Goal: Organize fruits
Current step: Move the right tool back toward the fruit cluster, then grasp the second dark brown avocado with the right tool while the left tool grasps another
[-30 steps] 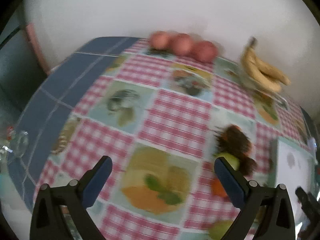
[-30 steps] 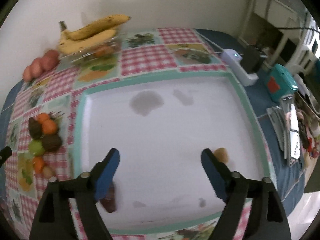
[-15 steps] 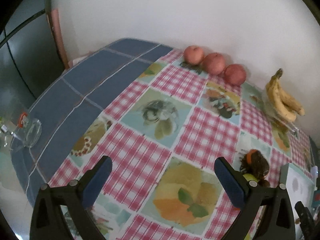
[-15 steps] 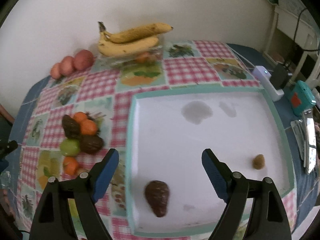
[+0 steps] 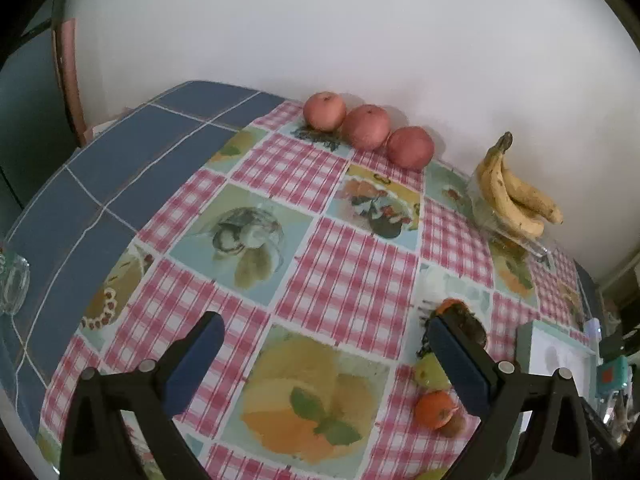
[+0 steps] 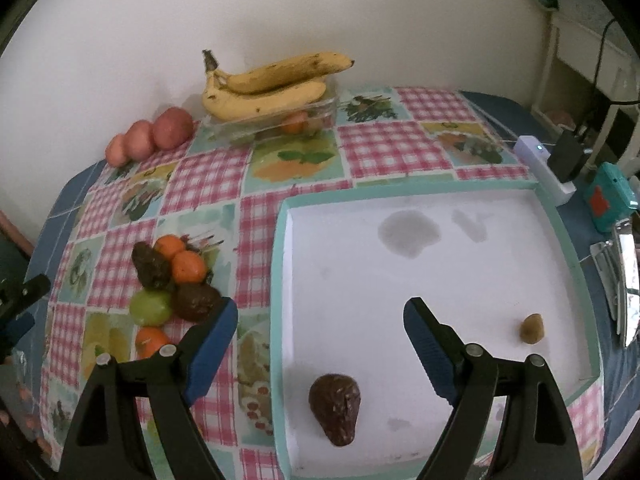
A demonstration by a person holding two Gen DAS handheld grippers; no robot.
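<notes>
Checked pink-and-picture tablecloth (image 6: pixel 384 148) covers the table against a plain pale wall, and a white tray (image 6: pixel 280 320) with a mint-green rim serves as the landmark.

Right gripper (image 6: pixel 320 322) hangs over the tray's near left part, jaws wide apart with nothing between them. Inside the tray, a dark brown avocado (image 6: pixel 335 408) lies close below the jaws, near the tray's front edge, and a small brown kiwi (image 6: pixel 531 328) sits toward the tray's right wall.

Left gripper (image 5: pixel 322 346) hovers over bare cloth left of the tray, jaws likewise spread and empty; its right finger partly hides the fruit pile (image 5: pixel 456 344).

Compared with a second ago, the right wrist view has swung leftward: the tray then filled the picture, with the avocado half hidden behind the left finger, and now the fruit pile (image 6: pixel 172 280) left of the tray is in full sight. The left wrist view has sharpened and shows more blue cloth.

Count: three red apples (image 6: pixel 150 138) at the wall, behind and left of the tray; two bananas (image 6: pixel 272 88) on a clear dish behind the tray; in the pile, three oranges, two avocados, one green fruit.
</notes>
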